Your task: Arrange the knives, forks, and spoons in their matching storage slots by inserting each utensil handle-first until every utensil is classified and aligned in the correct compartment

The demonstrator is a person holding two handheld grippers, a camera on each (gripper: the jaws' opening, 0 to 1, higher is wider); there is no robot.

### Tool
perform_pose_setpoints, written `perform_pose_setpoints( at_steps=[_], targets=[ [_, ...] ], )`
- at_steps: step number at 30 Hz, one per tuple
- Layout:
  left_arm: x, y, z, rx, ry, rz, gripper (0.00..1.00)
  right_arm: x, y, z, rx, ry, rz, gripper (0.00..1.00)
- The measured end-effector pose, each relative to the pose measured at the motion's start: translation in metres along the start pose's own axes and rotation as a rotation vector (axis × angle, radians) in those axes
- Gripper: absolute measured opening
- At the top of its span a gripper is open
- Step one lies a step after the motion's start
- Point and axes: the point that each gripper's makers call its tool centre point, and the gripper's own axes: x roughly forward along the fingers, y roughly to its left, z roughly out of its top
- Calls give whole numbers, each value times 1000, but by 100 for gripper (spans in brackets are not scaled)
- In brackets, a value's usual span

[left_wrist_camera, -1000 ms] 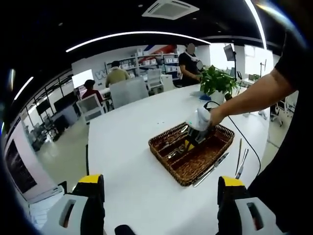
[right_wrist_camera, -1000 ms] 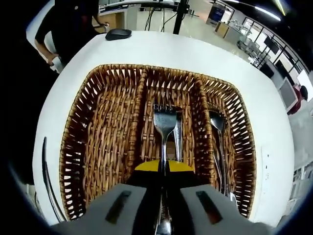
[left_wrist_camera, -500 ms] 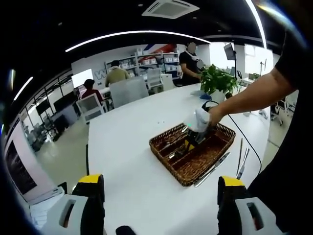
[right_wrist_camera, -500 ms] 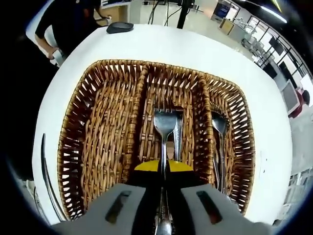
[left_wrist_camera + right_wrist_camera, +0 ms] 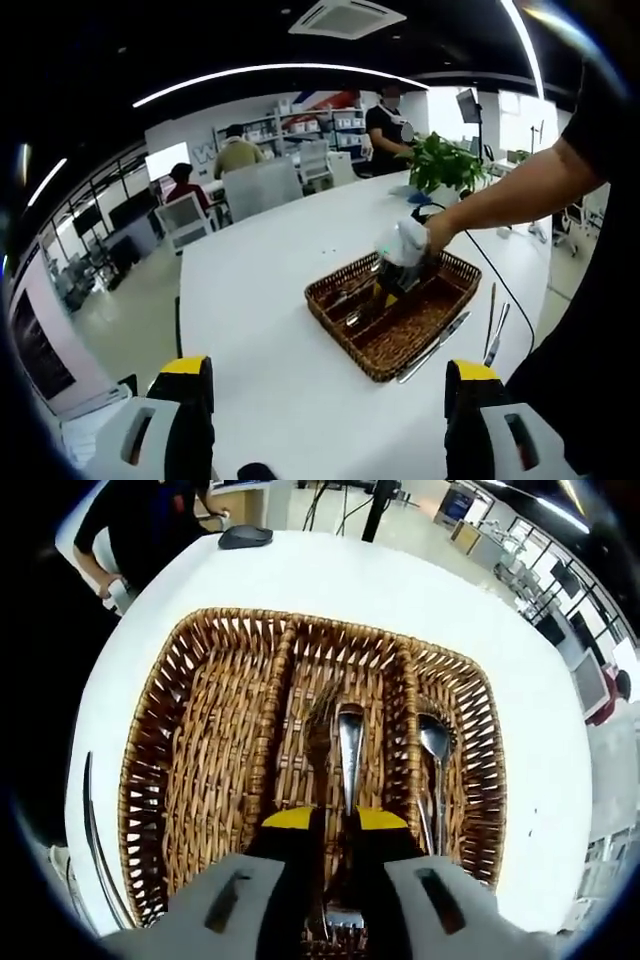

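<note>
A brown wicker basket (image 5: 215, 740) with three long compartments lies on the white table. My right gripper (image 5: 336, 820) hovers over its middle compartment with the jaws parted. A blurred fork (image 5: 320, 720) lies loose between them beside another utensil (image 5: 349, 750). Spoons (image 5: 436, 755) rest in the right compartment, and the left one holds nothing. A knife (image 5: 88, 830) lies on the table left of the basket. In the left gripper view, my left gripper (image 5: 328, 400) stands wide open near the table's edge, well short of the basket (image 5: 390, 335), where the right gripper (image 5: 400, 262) works.
More cutlery (image 5: 494, 325) lies on the table right of the basket, and a knife (image 5: 438, 342) rests along its side. A potted plant (image 5: 445, 165) and a cable stand behind. A computer mouse (image 5: 245, 537) sits at the far edge. People sit and stand beyond the table.
My right gripper has opened and let go of the fork, which now tips into the middle compartment. The left gripper has stayed where it was.
</note>
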Motion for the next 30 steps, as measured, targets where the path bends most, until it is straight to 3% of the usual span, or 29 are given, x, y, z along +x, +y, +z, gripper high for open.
perform_pose_setpoints(
  at_steps=[6, 11, 24, 30],
  targets=[
    [3, -1, 5, 5, -12, -10, 100, -32, -10, 13, 78, -97, -49, 23],
    [8, -1, 12, 23, -29, -24, 100, -68, -17, 20, 151, -185, -119, 38],
    [25, -19, 39, 25, -91, -86, 100, -140, -14, 8, 280, -267, -241, 81],
    [29, -26, 53, 25, -123, -106, 100, -173, -11, -1, 336, -320, -318, 87]
  ],
)
